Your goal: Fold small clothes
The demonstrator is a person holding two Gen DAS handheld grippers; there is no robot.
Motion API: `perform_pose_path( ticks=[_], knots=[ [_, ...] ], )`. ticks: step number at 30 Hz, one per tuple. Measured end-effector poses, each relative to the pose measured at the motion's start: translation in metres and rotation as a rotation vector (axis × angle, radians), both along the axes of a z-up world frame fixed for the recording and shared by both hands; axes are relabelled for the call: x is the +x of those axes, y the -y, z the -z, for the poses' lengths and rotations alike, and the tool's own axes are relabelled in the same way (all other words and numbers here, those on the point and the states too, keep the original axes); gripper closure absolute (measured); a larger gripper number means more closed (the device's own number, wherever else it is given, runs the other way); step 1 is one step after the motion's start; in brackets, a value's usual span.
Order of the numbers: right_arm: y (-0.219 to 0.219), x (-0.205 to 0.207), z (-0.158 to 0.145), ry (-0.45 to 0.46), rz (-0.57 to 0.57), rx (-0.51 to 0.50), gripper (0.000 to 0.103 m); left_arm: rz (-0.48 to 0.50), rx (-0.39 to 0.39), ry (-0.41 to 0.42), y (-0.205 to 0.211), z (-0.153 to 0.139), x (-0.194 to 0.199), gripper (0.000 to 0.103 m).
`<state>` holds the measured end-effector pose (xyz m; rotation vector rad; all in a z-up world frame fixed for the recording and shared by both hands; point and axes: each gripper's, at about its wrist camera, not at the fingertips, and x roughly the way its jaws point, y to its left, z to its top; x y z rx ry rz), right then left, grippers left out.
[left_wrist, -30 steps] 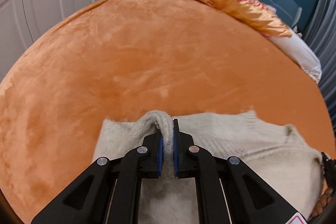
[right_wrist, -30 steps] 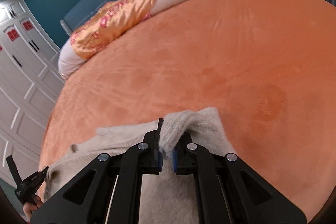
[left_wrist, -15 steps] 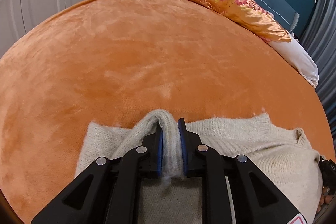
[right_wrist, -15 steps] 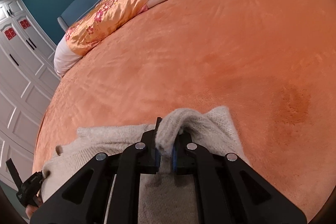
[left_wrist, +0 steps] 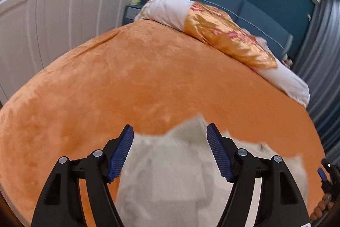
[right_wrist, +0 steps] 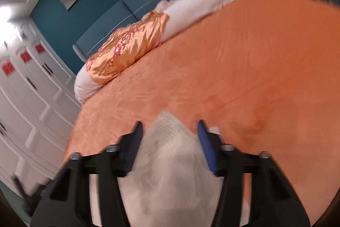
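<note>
Since a second ago, both of our grippers have let go of the cream knitted sweater (left_wrist: 176, 171) they had pinched, and each has lifted back from it. Before, a ridge of knit was squeezed between each pair of blue pads; now the fabric lies below them.

Our left gripper (left_wrist: 170, 142) is released, its jaws opening, the ribbed blue pads (left_wrist: 120, 155) spread wide with nothing pressed between them. Through the gap we see the sweater lying on the orange bedspread (left_wrist: 127, 82), its far edge reaching just past the fingertips. The picture is blurred, so the folds are hard to read.

Our right gripper (right_wrist: 170, 133) is likewise released, jaws opening, with the sweater (right_wrist: 167, 173) showing between and beneath the pads but not clamped by them. A pointed corner of the knit reaches toward the far side of the bed. This view is heavily blurred.

At the head of the bed lies a white pillow roll (left_wrist: 167, 10) with a gold floral satin cover (left_wrist: 225, 35) over its middle. Behind it stands a blue headboard (left_wrist: 229, 1) against a teal wall. White wardrobe doors (left_wrist: 63, 3) fill the left side, and grey curtains (left_wrist: 318, 52) hang at the right.
</note>
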<state>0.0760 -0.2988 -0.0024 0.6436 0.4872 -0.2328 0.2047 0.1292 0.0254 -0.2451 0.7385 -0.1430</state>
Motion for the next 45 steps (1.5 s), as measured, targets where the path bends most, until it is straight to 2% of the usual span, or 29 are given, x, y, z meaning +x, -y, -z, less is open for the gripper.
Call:
perform_pose_path(
  ticks=[4, 7, 9, 12, 14, 15, 16, 17, 18, 20, 22, 24, 26, 27, 29, 31, 32, 33, 34, 35, 36, 37, 39, 41, 42, 43, 45],
  knots=[
    [-0.052, -0.010, 0.018, -0.063, -0.141, 0.002, 0.050, 0.100, 0.048, -0.052, 0.031, 0.015, -0.037, 0.035],
    [-0.101, -0.021, 0.032, -0.103, -0.269, -0.036, 0.050, 0.184, 0.099, -0.098, 0.057, 0.037, -0.062, 0.035],
    [-0.126, -0.028, 0.042, -0.131, -0.353, -0.037, 0.053, 0.223, 0.105, -0.157, 0.069, 0.056, -0.073, 0.040],
    [-0.142, -0.036, 0.059, -0.188, -0.413, -0.098, 0.056, 0.220, 0.154, -0.231, 0.071, 0.081, -0.078, 0.044],
    [-0.130, -0.042, 0.071, -0.249, -0.389, -0.158, 0.061, 0.213, 0.135, -0.219, 0.057, 0.085, -0.080, 0.045],
    [-0.119, -0.046, 0.073, -0.273, -0.358, -0.158, 0.062, 0.180, 0.161, -0.224, 0.048, 0.083, -0.080, 0.048],
    [-0.107, -0.049, 0.073, -0.283, -0.331, -0.146, 0.067, 0.158, 0.177, -0.229, 0.041, 0.081, -0.080, 0.051],
    [-0.086, -0.057, 0.072, -0.285, -0.287, -0.108, 0.068, 0.142, 0.175, -0.234, 0.031, 0.077, -0.079, 0.056],
    [-0.070, -0.064, 0.067, -0.280, -0.245, -0.081, 0.068, 0.114, 0.153, -0.234, 0.016, 0.071, -0.078, 0.056],
    [-0.044, -0.070, 0.052, -0.289, -0.125, -0.138, 0.061, 0.081, 0.138, -0.218, 0.001, 0.060, -0.074, 0.056],
    [-0.024, -0.064, 0.039, -0.257, -0.093, -0.140, 0.061, 0.069, 0.122, -0.197, -0.009, 0.045, -0.054, 0.056],
    [-0.003, -0.048, 0.024, -0.212, -0.045, -0.112, 0.060, 0.064, 0.084, -0.186, -0.007, 0.034, -0.032, 0.052],
    [0.013, -0.027, 0.017, -0.177, -0.020, -0.092, 0.049, 0.086, 0.037, -0.176, -0.001, 0.030, -0.005, 0.038],
    [0.018, -0.012, 0.017, -0.182, -0.008, -0.089, 0.046, 0.087, 0.025, -0.177, 0.004, 0.032, 0.010, 0.036],
    [0.023, 0.014, 0.023, -0.215, 0.001, -0.079, 0.046, 0.104, 0.012, -0.217, 0.012, 0.041, 0.034, 0.036],
    [0.028, 0.034, 0.035, -0.269, -0.012, -0.046, 0.046, 0.108, -0.003, -0.304, 0.015, 0.060, 0.056, 0.036],
    [0.030, 0.046, 0.046, -0.308, -0.022, -0.021, 0.046, 0.107, -0.011, -0.329, 0.016, 0.068, 0.062, 0.038],
    [0.030, 0.056, 0.058, -0.348, -0.034, -0.001, 0.046, 0.104, -0.011, -0.353, 0.016, 0.077, 0.065, 0.049],
    [0.028, 0.066, 0.065, -0.376, -0.041, -0.002, 0.053, 0.104, 0.002, -0.352, 0.016, 0.080, 0.064, 0.058],
    [0.021, 0.070, 0.070, -0.398, -0.054, -0.030, 0.069, 0.113, 0.005, -0.341, 0.015, 0.079, 0.062, 0.079],
    [0.016, 0.070, 0.065, -0.388, -0.069, -0.057, 0.079, 0.132, -0.018, -0.325, 0.013, 0.073, 0.057, 0.095],
    [0.011, 0.066, 0.056, -0.359, -0.089, -0.066, 0.088, 0.132, -0.034, -0.315, 0.010, 0.068, 0.053, 0.095],
    [0.002, 0.048, 0.026, -0.225, -0.121, -0.068, 0.090, 0.125, -0.043, -0.246, 0.000, 0.048, 0.037, 0.096],
    [-0.003, 0.038, 0.010, -0.160, -0.124, -0.075, 0.090, 0.114, -0.042, -0.208, -0.009, 0.035, 0.024, 0.096],
    [-0.002, 0.035, 0.009, -0.147, -0.111, -0.071, 0.090, 0.109, -0.056, -0.207, -0.014, 0.036, 0.020, 0.096],
    [0.000, 0.038, 0.013, -0.160, -0.102, -0.064, 0.090, 0.095, -0.037, -0.238, -0.018, 0.046, 0.024, 0.096],
    [0.014, 0.054, 0.045, -0.259, -0.075, -0.024, 0.090, 0.079, -0.017, -0.310, -0.020, 0.074, 0.036, 0.094]
  ],
)
